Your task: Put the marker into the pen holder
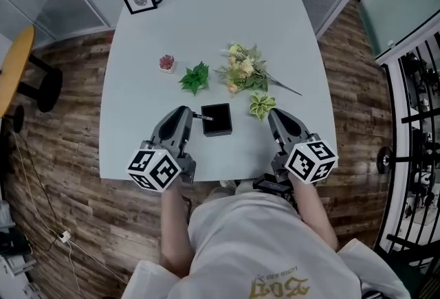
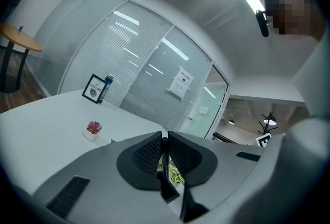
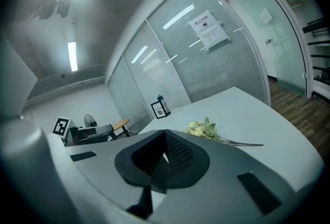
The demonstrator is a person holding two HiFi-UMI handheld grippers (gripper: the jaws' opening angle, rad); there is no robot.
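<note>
1. Left gripper (image 1: 186, 115): jaws closed on the marker (image 1: 202, 116), a thin dark stick pinched between the ribbed pads. In the left gripper view the marker (image 2: 165, 152) runs up and down through the closed jaws of the same gripper (image 2: 165, 158).
2. Marker, long axis: from above it juts out sideways from the jaw tips, pointing to the person's right. Its free end reaches the left edge of the pen holder (image 1: 216, 119). It appears closer to lying flat than to standing upright, though the tilt cannot be read exactly.
3. Pen holder: a black, square, open-topped box standing on the white table (image 1: 206, 23), near the front edge. It sits just to the right of the left gripper and between the two grippers.
4. Right gripper (image 1: 276, 116): jaws together with nothing between them, as the right gripper view (image 3: 164, 155) confirms. It is held over the table on the far side of the holder, apart from it.
5. Judgement: the left gripper is both the nearer one and the one carrying the marker. The coming move likely calls for tipping the marker toward vertical, shifting it right over the opening, then letting go.
6. Bystanders: a bouquet (image 1: 244, 69) and loose leaves (image 1: 195, 76) lie beyond the holder, clear of the path.
</note>
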